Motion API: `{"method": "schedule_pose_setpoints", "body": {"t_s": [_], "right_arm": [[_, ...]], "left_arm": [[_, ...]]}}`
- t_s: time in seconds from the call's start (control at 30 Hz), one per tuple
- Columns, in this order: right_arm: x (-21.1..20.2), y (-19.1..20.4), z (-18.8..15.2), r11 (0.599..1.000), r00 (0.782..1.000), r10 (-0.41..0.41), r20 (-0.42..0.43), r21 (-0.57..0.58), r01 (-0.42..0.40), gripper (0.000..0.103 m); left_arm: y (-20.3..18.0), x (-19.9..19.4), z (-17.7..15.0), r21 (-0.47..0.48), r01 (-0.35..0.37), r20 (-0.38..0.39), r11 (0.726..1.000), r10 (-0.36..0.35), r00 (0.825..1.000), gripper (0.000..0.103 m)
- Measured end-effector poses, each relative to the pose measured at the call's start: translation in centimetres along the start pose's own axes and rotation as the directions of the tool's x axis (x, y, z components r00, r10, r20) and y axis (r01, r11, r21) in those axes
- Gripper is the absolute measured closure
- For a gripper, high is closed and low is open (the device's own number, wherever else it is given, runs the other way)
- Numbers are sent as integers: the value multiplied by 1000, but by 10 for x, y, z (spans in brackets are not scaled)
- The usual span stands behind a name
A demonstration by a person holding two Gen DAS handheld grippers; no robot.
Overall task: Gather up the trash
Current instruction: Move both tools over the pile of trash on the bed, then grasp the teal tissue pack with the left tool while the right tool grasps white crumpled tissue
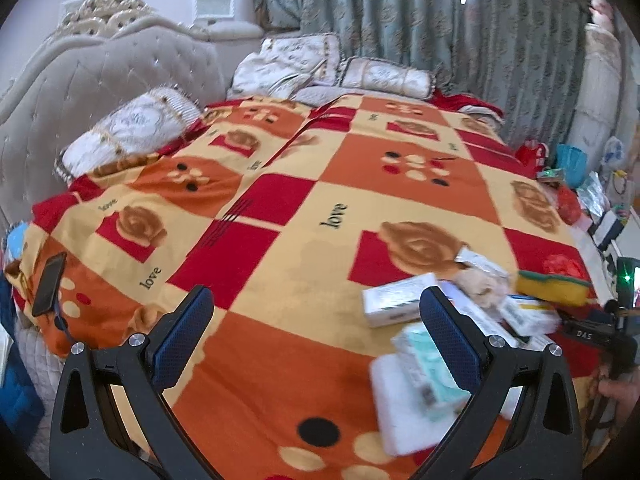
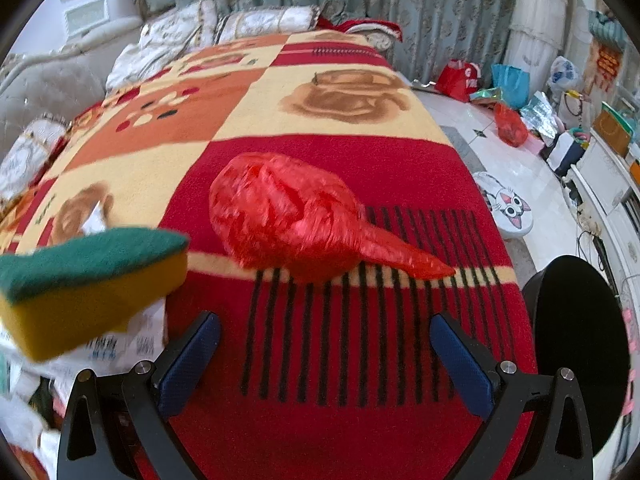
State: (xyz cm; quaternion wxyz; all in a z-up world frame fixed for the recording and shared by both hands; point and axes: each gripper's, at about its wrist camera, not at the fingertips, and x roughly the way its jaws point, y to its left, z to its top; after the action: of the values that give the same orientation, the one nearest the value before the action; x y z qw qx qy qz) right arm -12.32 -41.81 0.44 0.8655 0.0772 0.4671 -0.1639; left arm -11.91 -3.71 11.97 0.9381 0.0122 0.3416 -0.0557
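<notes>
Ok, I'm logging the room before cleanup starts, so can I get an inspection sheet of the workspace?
Surface: bed with red, orange and cream checked blanket.
Job's things: crumpled red plastic bag; pile of small white cardboard boxes; teal-and-white tissue packet.
Clutter: green-and-yellow sponge; black phone near the blanket's edge.
Grippers: left gripper and right gripper, jaws open, nothing between them.
Cables: thin wires on the floor.
Surroundings: green curtains, embroidered pillows, shopping bags on the floor, round black bin.
</notes>
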Motion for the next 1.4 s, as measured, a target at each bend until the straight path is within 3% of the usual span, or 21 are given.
{"method": "schedule_pose_setpoints", "body": {"t_s": [0.1, 0.27, 0.47, 0.97, 1.4], "right_arm": [[-29, 3, -5, 999, 998, -24, 51, -25, 25, 0], [-93, 9, -5, 999, 985, 42, 169, -11, -40, 0], [-133, 28, -7, 997, 972, 79, 223, -35, -74, 0], [-183, 47, -14, 993, 941, 101, 323, -89, -76, 0], [-196, 52, -14, 991, 931, 125, 344, -95, -98, 0]], "left_arm": [[-13, -12, -2, 14, 32, 6, 999, -32, 999, 0], [-32, -27, -5, 17, 85, 22, 996, -86, 996, 0], [-51, -40, -3, 33, 98, 58, 995, -100, 993, 0], [-65, -50, -2, 42, 124, 70, 991, -126, 990, 0], [-65, -56, 2, 36, 118, 83, 992, -121, 989, 0]]}}
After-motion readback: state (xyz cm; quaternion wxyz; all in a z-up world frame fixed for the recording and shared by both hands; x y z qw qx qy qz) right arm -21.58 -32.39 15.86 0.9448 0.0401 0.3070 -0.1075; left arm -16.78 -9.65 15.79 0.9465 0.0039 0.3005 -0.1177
